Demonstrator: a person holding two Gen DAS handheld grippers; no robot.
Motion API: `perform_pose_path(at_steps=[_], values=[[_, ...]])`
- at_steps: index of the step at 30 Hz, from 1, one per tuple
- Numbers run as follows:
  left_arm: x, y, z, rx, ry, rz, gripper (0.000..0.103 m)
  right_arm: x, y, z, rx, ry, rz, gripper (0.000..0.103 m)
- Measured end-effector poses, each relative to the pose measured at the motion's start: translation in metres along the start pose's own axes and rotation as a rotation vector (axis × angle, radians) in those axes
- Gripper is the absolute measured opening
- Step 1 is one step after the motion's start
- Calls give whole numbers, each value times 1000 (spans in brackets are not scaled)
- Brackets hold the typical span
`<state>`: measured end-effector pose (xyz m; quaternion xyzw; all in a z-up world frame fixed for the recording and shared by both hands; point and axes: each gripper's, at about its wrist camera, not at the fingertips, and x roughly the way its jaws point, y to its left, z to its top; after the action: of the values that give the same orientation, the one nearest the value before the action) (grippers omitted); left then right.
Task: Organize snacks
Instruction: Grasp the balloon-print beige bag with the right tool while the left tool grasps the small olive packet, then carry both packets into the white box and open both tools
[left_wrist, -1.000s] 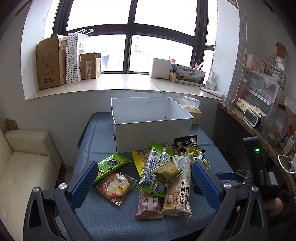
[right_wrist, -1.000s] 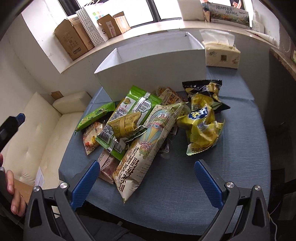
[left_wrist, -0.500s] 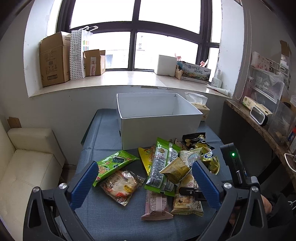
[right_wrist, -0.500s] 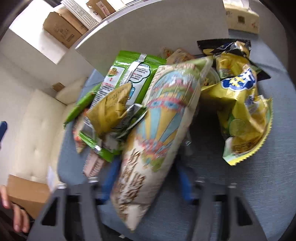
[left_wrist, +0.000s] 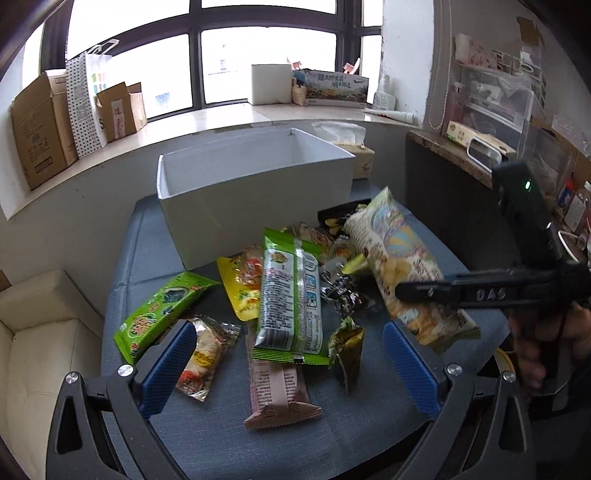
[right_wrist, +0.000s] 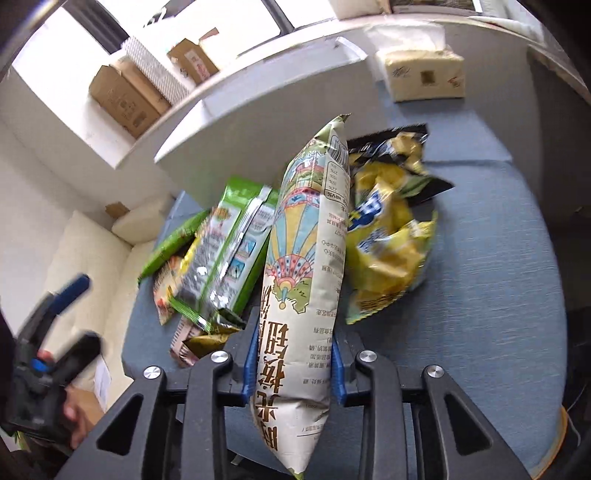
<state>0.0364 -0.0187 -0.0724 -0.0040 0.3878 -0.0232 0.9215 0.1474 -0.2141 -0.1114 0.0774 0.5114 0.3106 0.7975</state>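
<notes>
My right gripper (right_wrist: 293, 365) is shut on a long cream snack bag (right_wrist: 306, 280) with a balloon print, its blue pads pressing both sides near the bag's lower end. In the left wrist view that bag (left_wrist: 402, 266) hangs tilted above the table, clamped by the right gripper's fingers (left_wrist: 436, 290). My left gripper (left_wrist: 288, 363) is open, low over the pile: a green-and-white pack (left_wrist: 290, 295), a pink wafer pack (left_wrist: 277, 387), a small olive packet (left_wrist: 347, 350), a green seaweed bag (left_wrist: 162, 306). The open white box (left_wrist: 255, 192) stands behind the pile.
Yellow chip bags (right_wrist: 388, 236) lie right of the held bag on the blue table (right_wrist: 498, 277). A tissue pack (right_wrist: 424, 74) sits beside the box. A cream sofa (left_wrist: 40, 350) is left of the table, a cluttered shelf (left_wrist: 491, 110) to the right, and cardboard boxes (left_wrist: 40, 129) stand on the windowsill.
The right gripper went from wide open to shut on the long cream bag and lifted it off the pile. The left gripper sank closer to the snacks and stayed open.
</notes>
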Motion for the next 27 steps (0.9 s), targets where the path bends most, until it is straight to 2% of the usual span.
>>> perform_pose_path(at_steps=[7, 12, 13, 15, 17, 18, 19, 22, 27], values=[[35, -43, -10, 120, 97, -64, 103, -70, -20, -3, 69, -162, 0, 34], [63, -48, -14, 116, 181, -73, 103, -99, -27, -13, 71, -214, -5, 34], [67, -47, -14, 112, 192, -81, 100, -100, -28, -14, 73, -216, -1, 34], [72, -47, -15, 120, 198, -107, 81, -100, -29, -14, 71, -210, 1, 34], [86, -46, -16, 131, 244, -99, 46, -97, -27, -15, 69, -202, 4, 34], [93, -45, -17, 128, 264, -89, 38, -95, -26, -15, 66, -199, 7, 34], [97, -44, -17, 119, 270, -101, 34, -94, -24, -16, 63, -197, 7, 34], [90, -43, -16, 105, 243, -132, 32, -88, -21, -17, 53, -187, 5, 34], [54, -30, -8, 64, 161, -176, 32, -87, -17, -17, 42, -187, 10, 34]])
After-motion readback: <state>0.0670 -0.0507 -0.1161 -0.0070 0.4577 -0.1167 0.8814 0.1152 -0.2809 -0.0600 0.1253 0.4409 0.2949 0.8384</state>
